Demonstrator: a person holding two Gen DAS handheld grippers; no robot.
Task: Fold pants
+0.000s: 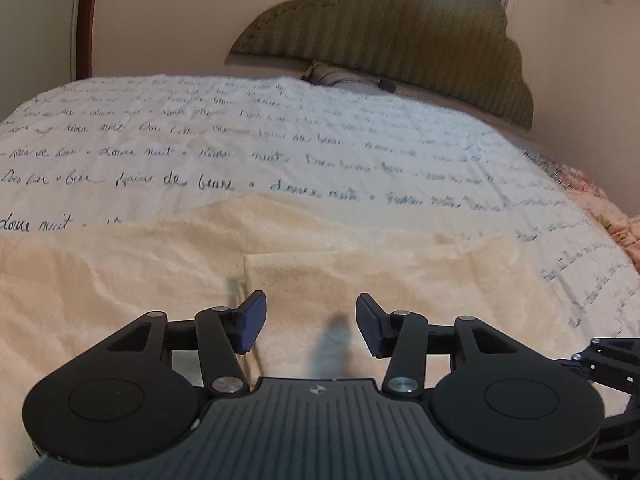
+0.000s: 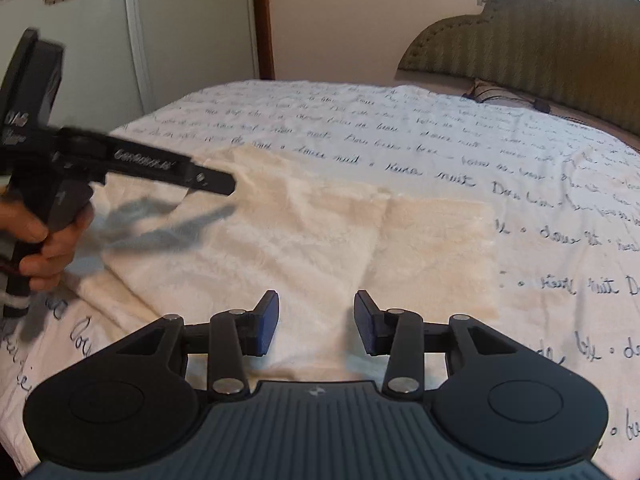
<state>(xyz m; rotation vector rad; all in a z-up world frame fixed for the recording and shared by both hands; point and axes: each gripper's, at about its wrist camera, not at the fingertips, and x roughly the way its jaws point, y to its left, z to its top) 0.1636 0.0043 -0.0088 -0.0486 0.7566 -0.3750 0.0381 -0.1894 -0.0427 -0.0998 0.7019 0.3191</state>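
Note:
The cream fleece pants (image 1: 320,248) lie flat and folded over on the bed, and also show in the right wrist view (image 2: 340,232). My left gripper (image 1: 310,322) is open and empty, just above the near part of the pants. My right gripper (image 2: 316,322) is open and empty, over the near edge of the pants. The left gripper also shows in the right wrist view (image 2: 224,182), blurred, held by a hand above the left end of the pants.
The pants lie on a white bedspread (image 1: 200,140) with script writing. An olive padded headboard (image 1: 400,40) and a pillow (image 1: 344,78) are at the far end. A wardrobe (image 2: 100,40) stands left of the bed.

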